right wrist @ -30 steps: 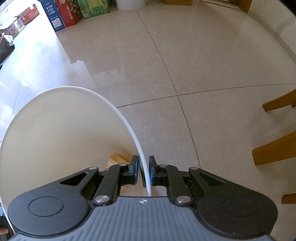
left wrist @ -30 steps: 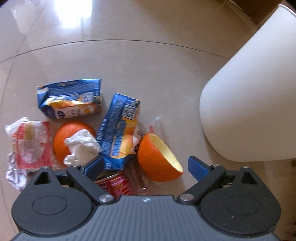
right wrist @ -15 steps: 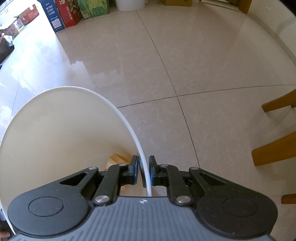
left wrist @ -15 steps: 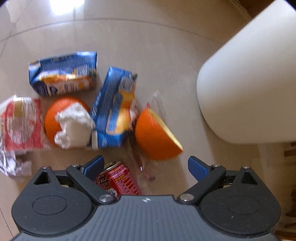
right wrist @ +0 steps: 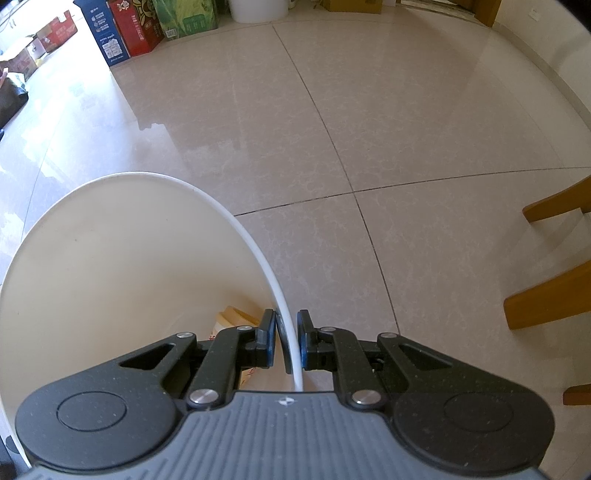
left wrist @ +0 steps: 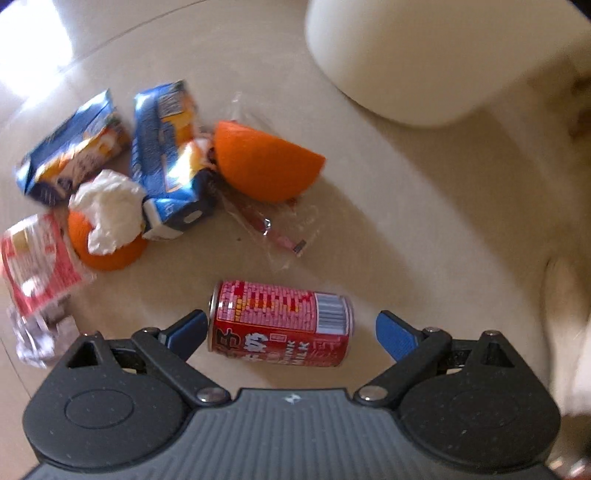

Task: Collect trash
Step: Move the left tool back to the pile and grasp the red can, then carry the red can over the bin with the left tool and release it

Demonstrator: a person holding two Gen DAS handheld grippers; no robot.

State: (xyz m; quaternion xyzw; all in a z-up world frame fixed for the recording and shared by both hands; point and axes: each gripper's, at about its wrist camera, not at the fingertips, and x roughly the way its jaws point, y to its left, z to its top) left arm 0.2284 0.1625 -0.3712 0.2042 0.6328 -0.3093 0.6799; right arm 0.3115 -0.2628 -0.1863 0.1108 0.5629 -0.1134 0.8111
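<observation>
Glossy beige floor tiles [right wrist: 369, 129], boxes [right wrist: 125, 29] by wall, left tool [left wrist: 291, 332] apart around can [left wrist: 279, 325], right tool [right wrist: 287, 339] clamped on bin rim [right wrist: 258, 254]

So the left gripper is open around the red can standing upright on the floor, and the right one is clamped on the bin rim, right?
Not quite. In the left wrist view the red can lies on its side between the open left gripper's fingers. The rest holds: the right gripper is clamped on the white bin rim.

Left wrist view close above floor [left wrist: 424, 229], blurred, both perhaps sharing bin [right wrist: 122, 280]
</observation>
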